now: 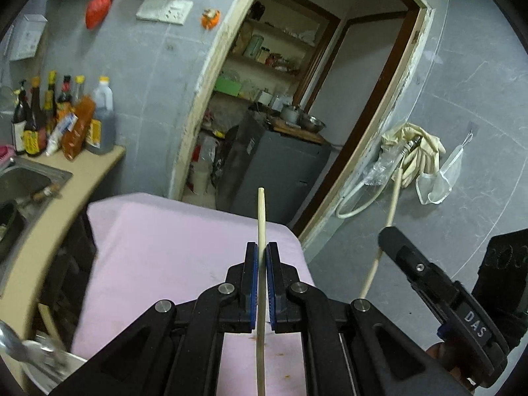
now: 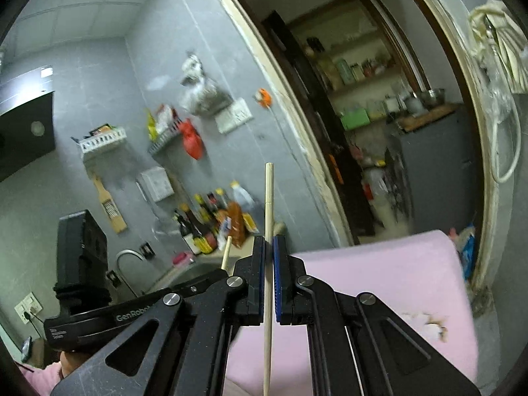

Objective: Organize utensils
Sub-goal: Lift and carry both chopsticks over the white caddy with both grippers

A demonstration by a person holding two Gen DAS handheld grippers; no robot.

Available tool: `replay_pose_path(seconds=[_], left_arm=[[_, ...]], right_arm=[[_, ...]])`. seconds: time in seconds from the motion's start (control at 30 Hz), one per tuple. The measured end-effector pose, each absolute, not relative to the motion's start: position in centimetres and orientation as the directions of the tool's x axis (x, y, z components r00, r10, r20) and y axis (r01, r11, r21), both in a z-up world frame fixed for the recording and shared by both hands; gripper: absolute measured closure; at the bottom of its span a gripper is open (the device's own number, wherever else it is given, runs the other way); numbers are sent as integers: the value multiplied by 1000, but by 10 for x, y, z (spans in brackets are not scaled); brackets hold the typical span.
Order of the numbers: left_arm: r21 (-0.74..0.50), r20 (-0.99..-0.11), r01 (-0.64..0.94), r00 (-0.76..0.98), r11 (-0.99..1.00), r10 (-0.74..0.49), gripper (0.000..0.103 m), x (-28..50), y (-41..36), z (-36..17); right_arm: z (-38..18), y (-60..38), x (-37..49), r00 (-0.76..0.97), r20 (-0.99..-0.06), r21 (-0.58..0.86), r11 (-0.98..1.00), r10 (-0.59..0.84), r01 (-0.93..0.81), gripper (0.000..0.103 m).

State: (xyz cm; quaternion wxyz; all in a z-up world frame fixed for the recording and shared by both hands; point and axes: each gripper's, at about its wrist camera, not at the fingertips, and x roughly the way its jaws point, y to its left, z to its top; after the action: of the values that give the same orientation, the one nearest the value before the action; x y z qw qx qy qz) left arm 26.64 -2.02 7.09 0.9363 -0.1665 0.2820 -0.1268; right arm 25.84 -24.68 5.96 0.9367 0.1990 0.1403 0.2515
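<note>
The left gripper [image 1: 262,247] is clamped on a pale wooden chopstick [image 1: 261,231], which stands between its blue pads and points up past the fingertips. The right gripper [image 2: 268,241] is also closed tightly on a second chopstick [image 2: 269,198] in the same way. Both are held in the air above a table with a pink cloth [image 1: 171,241]. Behind, sauce bottles [image 1: 49,115] stand on the counter near a sink [image 1: 23,178], beside an open doorway [image 1: 297,99].
</note>
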Motion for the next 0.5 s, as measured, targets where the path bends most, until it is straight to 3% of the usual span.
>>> replay_pose_path(seconds=[0.23,0.5], left_arm=[[-362,-444,117,851,925,-281,98,242,55,84],[-368,-408,56,887,928,-215,98,225,135,70]], right_arm=[[68,-182,225,850,-69,440,780,523,-444,99],[55,-127,197,867,-35,385,808,496,-447,99]])
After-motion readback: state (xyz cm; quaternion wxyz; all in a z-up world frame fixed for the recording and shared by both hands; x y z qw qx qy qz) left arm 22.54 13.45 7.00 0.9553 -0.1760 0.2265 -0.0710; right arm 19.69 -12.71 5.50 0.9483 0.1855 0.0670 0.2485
